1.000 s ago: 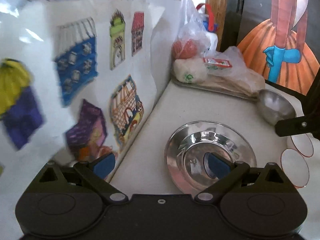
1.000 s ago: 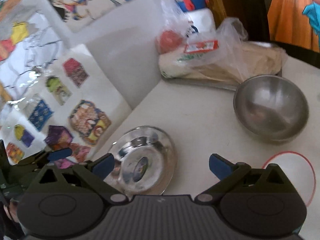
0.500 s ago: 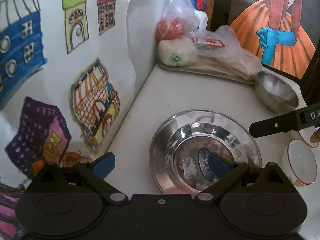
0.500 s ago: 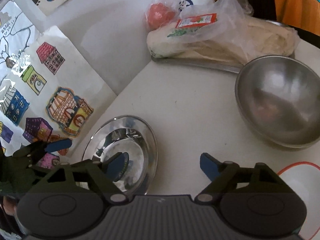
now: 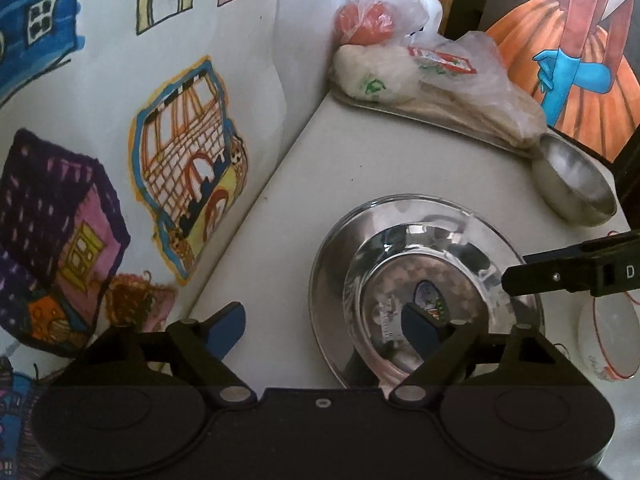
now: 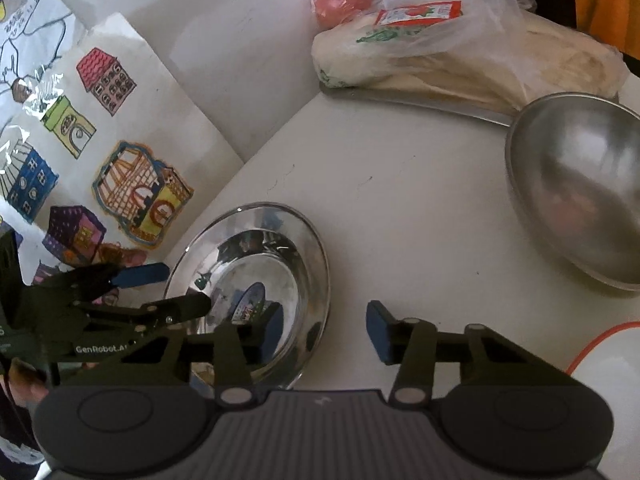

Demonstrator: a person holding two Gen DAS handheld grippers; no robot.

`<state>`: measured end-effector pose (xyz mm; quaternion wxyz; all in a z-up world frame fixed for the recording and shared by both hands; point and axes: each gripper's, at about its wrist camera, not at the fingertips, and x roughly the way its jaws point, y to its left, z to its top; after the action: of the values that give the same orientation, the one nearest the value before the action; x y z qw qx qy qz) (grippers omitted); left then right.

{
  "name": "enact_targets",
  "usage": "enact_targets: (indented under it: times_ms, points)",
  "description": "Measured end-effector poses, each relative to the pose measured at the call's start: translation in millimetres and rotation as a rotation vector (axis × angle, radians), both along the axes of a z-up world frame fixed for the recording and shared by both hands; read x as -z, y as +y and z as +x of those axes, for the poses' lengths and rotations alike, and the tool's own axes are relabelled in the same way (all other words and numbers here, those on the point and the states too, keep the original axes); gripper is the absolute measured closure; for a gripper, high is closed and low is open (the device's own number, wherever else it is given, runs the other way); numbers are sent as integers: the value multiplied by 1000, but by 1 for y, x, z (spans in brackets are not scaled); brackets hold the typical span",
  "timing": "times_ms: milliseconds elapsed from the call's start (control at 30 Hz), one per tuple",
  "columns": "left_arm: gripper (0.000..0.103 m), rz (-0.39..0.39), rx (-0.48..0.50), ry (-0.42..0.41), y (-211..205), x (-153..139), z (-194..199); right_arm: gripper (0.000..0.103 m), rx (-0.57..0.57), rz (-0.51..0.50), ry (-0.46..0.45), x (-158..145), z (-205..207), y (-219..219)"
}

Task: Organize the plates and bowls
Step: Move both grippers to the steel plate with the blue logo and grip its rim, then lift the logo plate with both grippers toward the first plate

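- My left gripper (image 5: 324, 326) is closing around the left rim of the steel plate (image 5: 424, 264) on the white table (image 5: 360, 160); its pads aren't pressing yet.
- My right gripper (image 6: 320, 326) is closing too, straddling that plate's right rim, nothing gripped.
- The steel bowl (image 6: 580, 188) sits apart, right of the plate.

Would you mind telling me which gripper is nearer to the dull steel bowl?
Right. The right gripper straddles the shiny plate's rim, its fingers closing, with the steel bowl just beyond. The left gripper is at the plate's opposite edge, also closing.
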<state>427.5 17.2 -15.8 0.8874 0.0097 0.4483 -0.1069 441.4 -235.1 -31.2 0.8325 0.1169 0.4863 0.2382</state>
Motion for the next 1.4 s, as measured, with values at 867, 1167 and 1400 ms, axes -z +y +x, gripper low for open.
enact_targets:
  times_ms: [867, 1167, 1400]
  points:
    - [81, -127, -102, 67, 11, -7, 4, 87, 63, 38, 23, -3, -11, 0]
    - [81, -131, -103, 2, 1, -44, -18, 88, 96, 39, -50, -41, -32, -11]
    - [81, -105, -100, -56, -4, -77, -44, 88, 87, 61, -89, -67, -52, -15]
